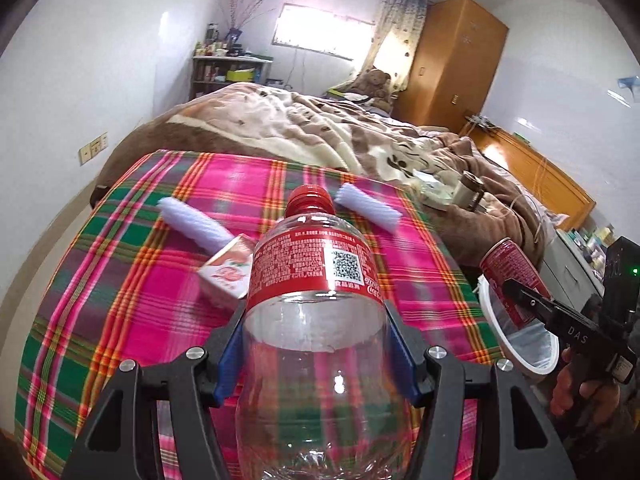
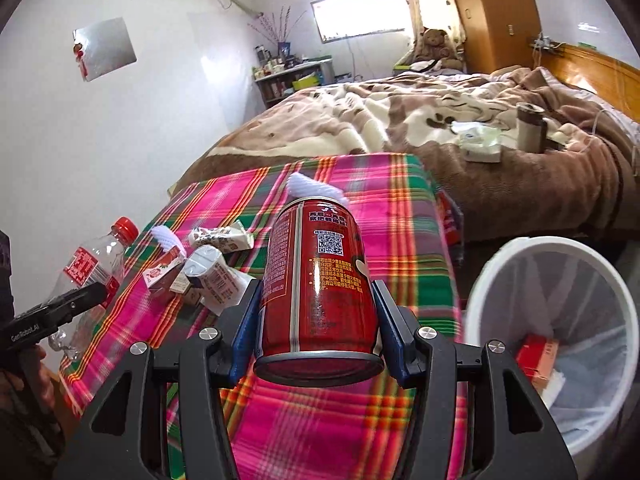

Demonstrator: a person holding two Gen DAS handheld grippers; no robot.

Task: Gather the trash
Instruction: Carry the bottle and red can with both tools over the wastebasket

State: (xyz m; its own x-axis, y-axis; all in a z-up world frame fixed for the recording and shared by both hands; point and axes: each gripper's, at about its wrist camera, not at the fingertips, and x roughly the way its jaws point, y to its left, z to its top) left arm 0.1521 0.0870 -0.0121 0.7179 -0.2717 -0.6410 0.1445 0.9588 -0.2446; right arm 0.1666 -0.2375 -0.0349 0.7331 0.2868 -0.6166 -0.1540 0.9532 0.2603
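My left gripper [image 1: 314,334] is shut on an empty clear plastic bottle [image 1: 316,280] with a red cap and red label, held above the plaid-covered table [image 1: 120,280]. My right gripper [image 2: 318,316] is shut on a red drink can [image 2: 316,284], lifted over the same table. A white bin [image 2: 560,320] with a clear liner stands at the right, holding a red box. In the left wrist view the can [image 1: 514,276] hangs over the bin's rim [image 1: 490,320]. The bottle [image 2: 90,276] and left gripper also show at the left of the right wrist view.
On the plaid cloth lie two white foam pieces [image 1: 192,220], [image 1: 368,204], a pink carton [image 1: 228,272] and several small drink cartons [image 2: 212,280]. Behind the table is a bed with a brown blanket [image 2: 400,120], a tissue pack and a cylinder [image 2: 530,126]. A wardrobe stands beyond.
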